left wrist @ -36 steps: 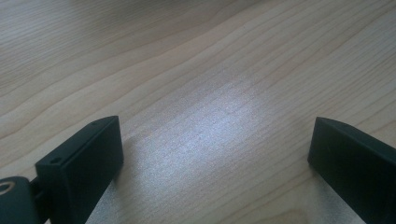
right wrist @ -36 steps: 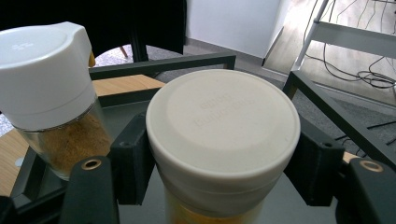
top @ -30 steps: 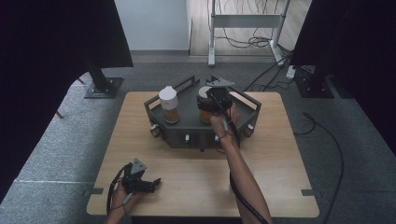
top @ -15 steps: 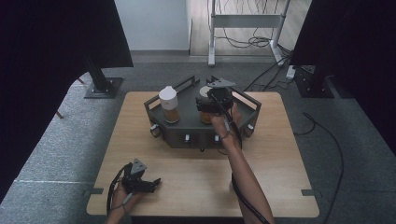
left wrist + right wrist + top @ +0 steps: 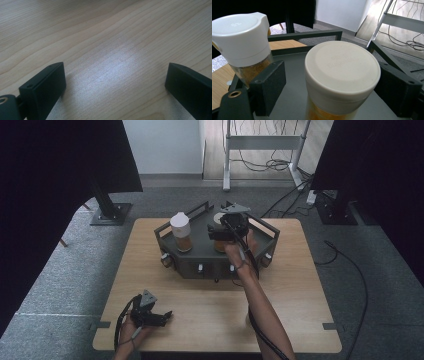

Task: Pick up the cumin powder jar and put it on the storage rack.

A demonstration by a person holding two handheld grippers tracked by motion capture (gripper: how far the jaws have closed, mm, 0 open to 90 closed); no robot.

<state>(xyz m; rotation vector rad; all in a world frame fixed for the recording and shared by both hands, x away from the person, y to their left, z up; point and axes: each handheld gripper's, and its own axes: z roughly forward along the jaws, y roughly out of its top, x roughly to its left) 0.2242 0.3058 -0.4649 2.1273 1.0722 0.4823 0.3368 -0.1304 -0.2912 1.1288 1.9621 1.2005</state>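
Note:
A jar with a cream round lid (image 5: 342,65) and amber contents stands in the dark grey tray (image 5: 294,105). My right gripper (image 5: 332,82) straddles its lid. Its jaws have just been opening; the left pad stands clear of the lid and the right one sits close beside it. In the high view the right gripper (image 5: 220,227) hovers over that jar (image 5: 218,218) at the tray's back right. A second jar with a white flip cap (image 5: 242,37) stands to its left (image 5: 181,231). My left gripper (image 5: 162,316) rests open near the table's front left, over bare wood (image 5: 115,77).
The tray (image 5: 200,257) has raised rails at the back and knobs along its front wall. The wooden table (image 5: 300,285) spreads around it. Black curtains, a stand base (image 5: 111,213) and floor cables (image 5: 350,265) lie beyond the table.

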